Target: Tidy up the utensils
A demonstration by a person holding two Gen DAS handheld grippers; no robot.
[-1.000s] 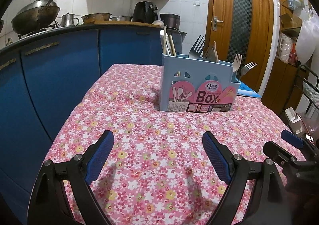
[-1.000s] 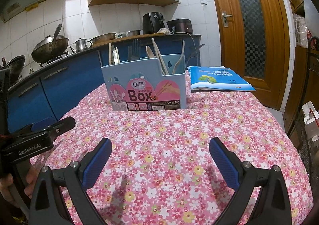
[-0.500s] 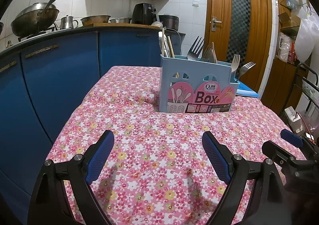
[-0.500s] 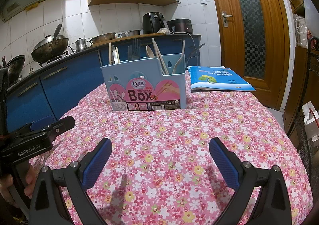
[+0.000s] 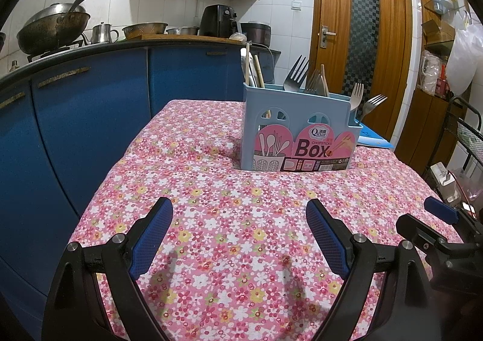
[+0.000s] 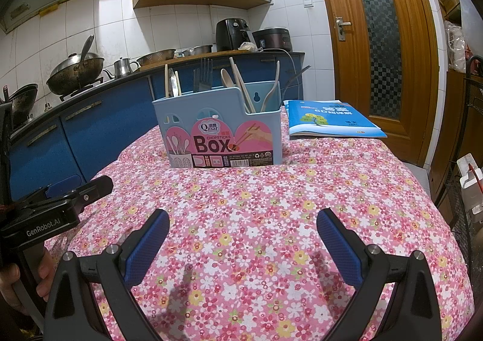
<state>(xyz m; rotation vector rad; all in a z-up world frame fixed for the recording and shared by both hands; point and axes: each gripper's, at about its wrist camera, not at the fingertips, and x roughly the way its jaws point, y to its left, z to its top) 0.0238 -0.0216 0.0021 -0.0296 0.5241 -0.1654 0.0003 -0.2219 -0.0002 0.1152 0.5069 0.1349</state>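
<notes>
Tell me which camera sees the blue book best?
The right wrist view: the blue book lies fully visible on the flowery table, right of the utensil box. The left wrist view shows only its corner behind the box.

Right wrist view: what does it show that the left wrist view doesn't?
Only the right wrist view shows the whole blue book lying beside the utensil box, and the spoons in its end compartment. Only the left shows two forks leaning out of that end. Both share the box, the flowered tablecloth and open, empty grippers: left, right.
</notes>
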